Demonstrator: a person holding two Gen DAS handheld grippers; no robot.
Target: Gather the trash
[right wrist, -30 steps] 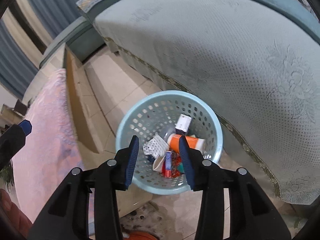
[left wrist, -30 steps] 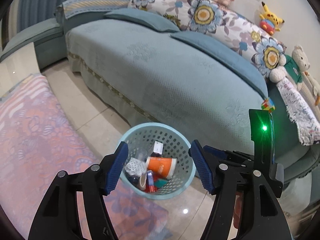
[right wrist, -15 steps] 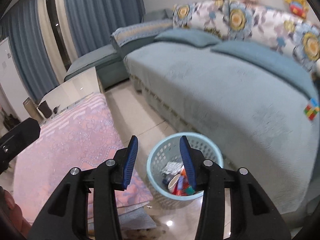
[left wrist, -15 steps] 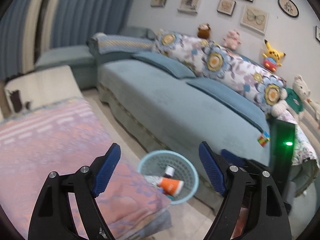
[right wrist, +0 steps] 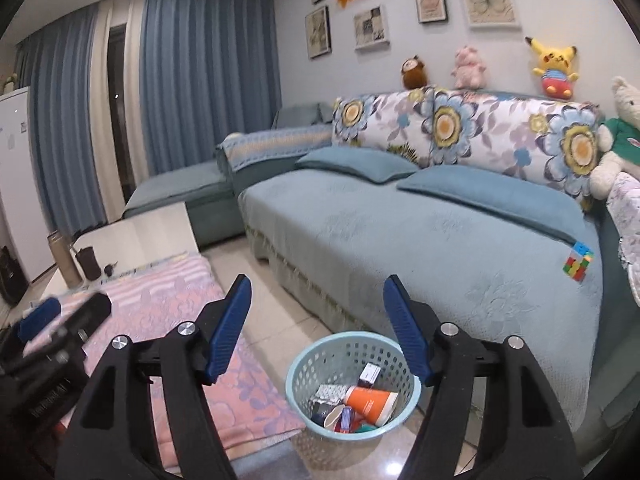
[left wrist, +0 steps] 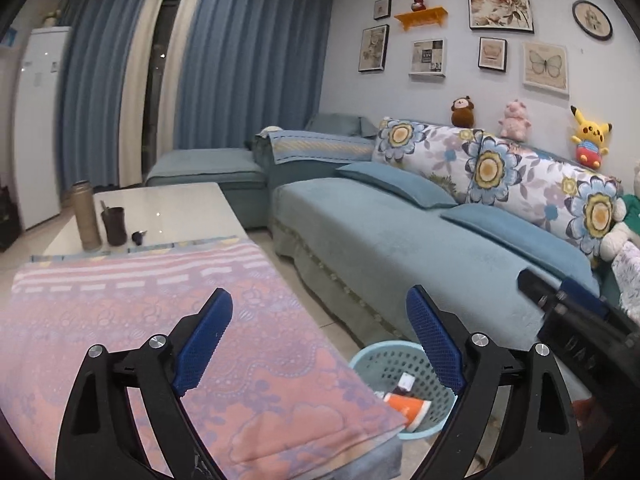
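Note:
A light blue perforated trash basket (right wrist: 320, 364) stands on the tiled floor between the table and the sofa; it also shows in the left wrist view (left wrist: 376, 360). It holds an orange paper cup (right wrist: 370, 400), a small box (right wrist: 370, 374), crumpled paper and other bits. My right gripper (right wrist: 318, 332) is open and empty, high above the basket. My left gripper (left wrist: 320, 340) is open and empty, above the table's pink cloth (left wrist: 120, 320). Each gripper shows at the edge of the other's view.
A blue-covered sofa (right wrist: 440, 248) with floral cushions and plush toys runs along the right. A colourful cube (right wrist: 576, 264) lies on its seat. A flask (left wrist: 85, 216), a dark cup (left wrist: 114, 226) and a small dark object stand on the table's bare far end.
Both grippers rose and pulled back from just over the basket, tilting up to face the room. The right gripper's jaws opened wider.

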